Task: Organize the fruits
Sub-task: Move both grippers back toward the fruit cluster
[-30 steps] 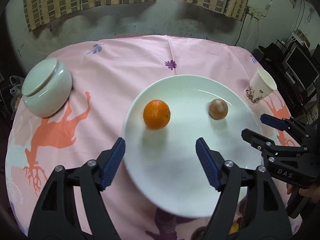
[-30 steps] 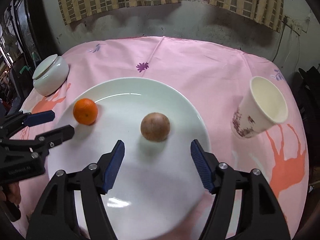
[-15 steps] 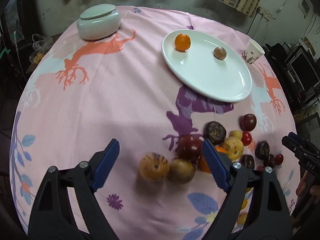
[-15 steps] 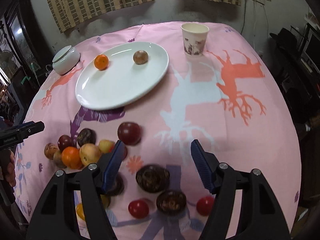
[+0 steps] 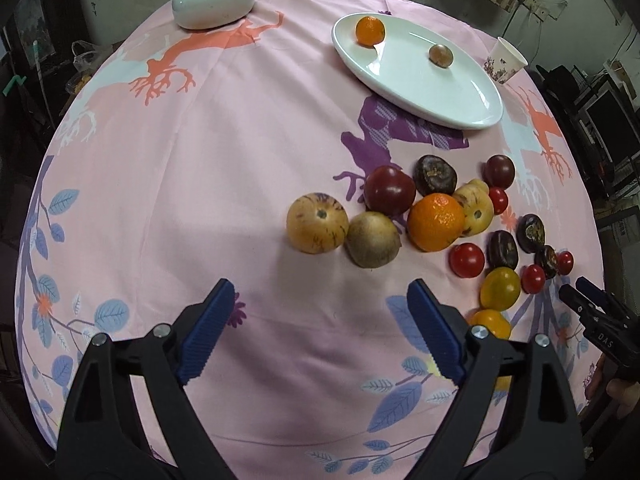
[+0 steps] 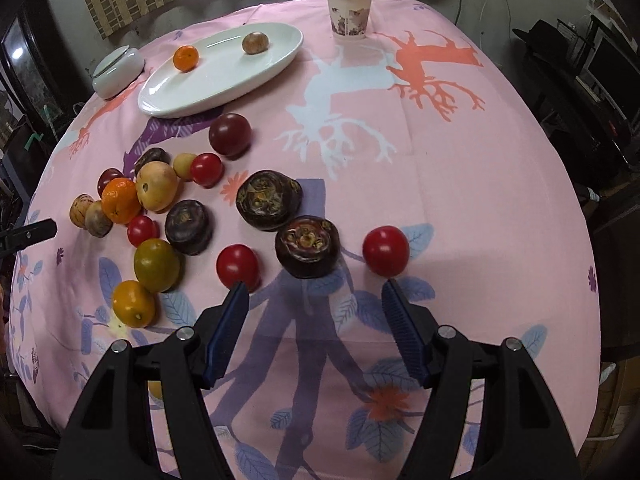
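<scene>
left gripper [image 5: 320,322]: jaws opening, empty | right gripper [image 6: 314,304]: jaws apart, empty | loose fruits [image 6: 267,199]: near table's [image 6: 460,184] front edge; plate [image 6: 240,76]: far side

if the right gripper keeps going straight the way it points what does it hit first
Probably the dark purple fruit just ahead of the open right gripper, centred between its tips; depth is unclear, so it could meet the pink tablecloth first.

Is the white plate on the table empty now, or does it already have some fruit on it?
Not empty. The white plate holds two fruits: a small orange and a brownish round fruit.
</scene>
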A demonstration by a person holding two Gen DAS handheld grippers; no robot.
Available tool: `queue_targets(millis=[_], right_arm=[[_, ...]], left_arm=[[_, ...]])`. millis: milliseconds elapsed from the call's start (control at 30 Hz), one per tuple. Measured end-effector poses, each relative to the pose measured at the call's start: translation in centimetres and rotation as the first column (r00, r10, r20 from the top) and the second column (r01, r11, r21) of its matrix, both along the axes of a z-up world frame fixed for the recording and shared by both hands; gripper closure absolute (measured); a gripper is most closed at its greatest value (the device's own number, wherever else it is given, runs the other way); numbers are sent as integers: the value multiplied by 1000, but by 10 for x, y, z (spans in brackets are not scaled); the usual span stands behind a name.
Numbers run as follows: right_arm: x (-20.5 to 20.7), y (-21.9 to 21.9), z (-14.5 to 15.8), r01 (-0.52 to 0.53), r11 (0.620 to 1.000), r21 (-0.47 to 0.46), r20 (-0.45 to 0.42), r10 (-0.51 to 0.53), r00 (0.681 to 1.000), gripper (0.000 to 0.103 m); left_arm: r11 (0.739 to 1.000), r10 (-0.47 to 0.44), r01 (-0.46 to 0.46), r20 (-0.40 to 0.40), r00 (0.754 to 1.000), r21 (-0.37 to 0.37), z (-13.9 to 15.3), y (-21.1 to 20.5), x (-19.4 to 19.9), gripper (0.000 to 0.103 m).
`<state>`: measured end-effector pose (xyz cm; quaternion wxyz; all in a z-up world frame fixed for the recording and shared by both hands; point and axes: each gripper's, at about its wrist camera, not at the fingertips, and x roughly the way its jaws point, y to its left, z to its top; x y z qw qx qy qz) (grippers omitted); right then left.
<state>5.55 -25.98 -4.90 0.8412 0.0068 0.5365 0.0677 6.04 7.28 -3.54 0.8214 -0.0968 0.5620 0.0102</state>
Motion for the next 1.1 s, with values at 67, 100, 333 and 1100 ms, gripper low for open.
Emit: queue_targets(millis=[67, 100, 333, 1100], right_arm=[[4, 0, -2, 8, 1000, -5, 1, -8, 1000, 34], [7, 1, -3, 8, 1000, -6, 1, -8, 1000, 34], [25, 13, -8, -35, 999, -40, 22, 36, 999, 45], [37, -30, -17, 14, 1000, -6, -23, -14, 1000, 55]], left_arm=[[1000, 0, 0, -5, 1000, -2, -1, 1, -3, 14], [1000, -1, 1, -6, 1000, 0, -2, 1, -4, 14], [1000, 11, -10, -13, 1000, 9, -4, 7, -2, 14], [999, 49, -49, -76, 996, -2, -23, 13, 6, 14]])
